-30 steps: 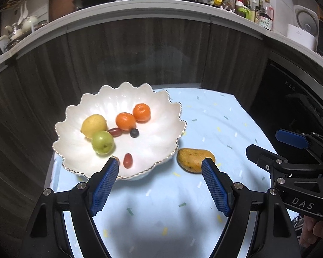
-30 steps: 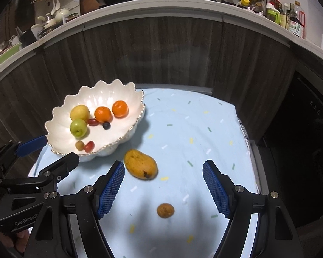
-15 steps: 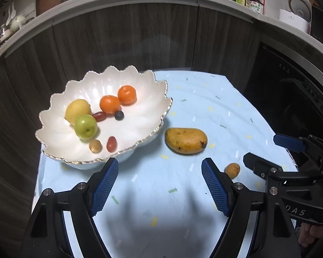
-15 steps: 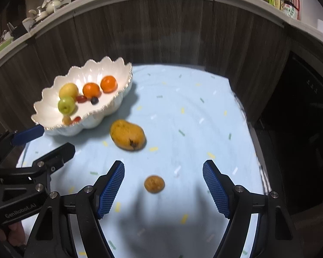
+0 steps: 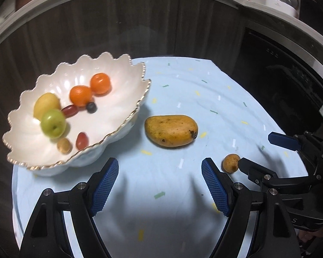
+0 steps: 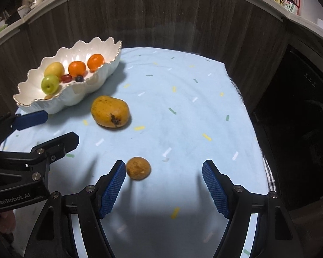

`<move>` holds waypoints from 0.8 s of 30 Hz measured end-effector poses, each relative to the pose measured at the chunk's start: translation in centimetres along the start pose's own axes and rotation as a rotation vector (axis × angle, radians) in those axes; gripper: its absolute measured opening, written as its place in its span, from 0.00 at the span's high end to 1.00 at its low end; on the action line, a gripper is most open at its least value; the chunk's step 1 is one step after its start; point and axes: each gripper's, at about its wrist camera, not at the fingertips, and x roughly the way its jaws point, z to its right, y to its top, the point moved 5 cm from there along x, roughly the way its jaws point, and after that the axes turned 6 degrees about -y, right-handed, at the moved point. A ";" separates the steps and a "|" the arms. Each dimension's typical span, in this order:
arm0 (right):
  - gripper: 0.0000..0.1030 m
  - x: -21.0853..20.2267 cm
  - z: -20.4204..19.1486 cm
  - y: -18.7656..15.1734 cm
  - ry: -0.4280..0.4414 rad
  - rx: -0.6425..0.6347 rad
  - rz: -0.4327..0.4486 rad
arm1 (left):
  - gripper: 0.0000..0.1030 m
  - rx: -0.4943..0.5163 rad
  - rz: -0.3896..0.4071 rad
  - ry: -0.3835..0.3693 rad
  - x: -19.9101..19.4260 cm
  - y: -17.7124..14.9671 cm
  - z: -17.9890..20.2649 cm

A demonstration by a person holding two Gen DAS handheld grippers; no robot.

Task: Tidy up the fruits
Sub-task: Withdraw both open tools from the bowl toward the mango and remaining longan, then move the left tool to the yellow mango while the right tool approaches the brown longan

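**Both grippers low over the cloth, jaws apart, mango and small brown fruit outside the bowl**

We take the white scalloped bowl (image 5: 127,116) as our landmark. It sits at the far left corner of the light blue cloth (image 5: 204,99) that covers the table. Inside the bowl we count two oranges (image 5: 80,95), a yellow fruit (image 5: 45,103), a green apple (image 5: 53,123), two red grape-like fruits (image 5: 82,140), one dark berry (image 5: 91,107) and a small tan fruit (image 5: 64,145) near the front rim.

The mango (image 5: 171,130) lies on the cloth just right of the bowl, close to the rim but not touching it. The small brown fruit (image 6: 138,168) lies farther from the bowl than the mango, toward the near right, alone on the cloth.

Left gripper (image 5: 160,185): jaws spread wide, nothing between the blue pads, only bare cloth. It hangs in front of the bowl, its left finger near the bowl's front edge.

Right gripper (image 6: 164,186): jaws spread wide too, holding nothing. The small brown fruit sits just beside the inner face of its left pad (image 6: 113,190), inside the gap; whether they touch we cannot tell. In the left wrist view the tip of that same finger looks right against the fruit.

Behind the bowl we see dark wood cabinet fronts (image 6: 161,17) under a pale countertop with bottles (image 6: 289,2) at the right end.
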 end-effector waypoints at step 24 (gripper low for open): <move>0.42 1.6 -1.3 -0.9 0.076 0.002 0.005 | 0.05 0.002 -0.030 0.016 3.9 1.7 0.8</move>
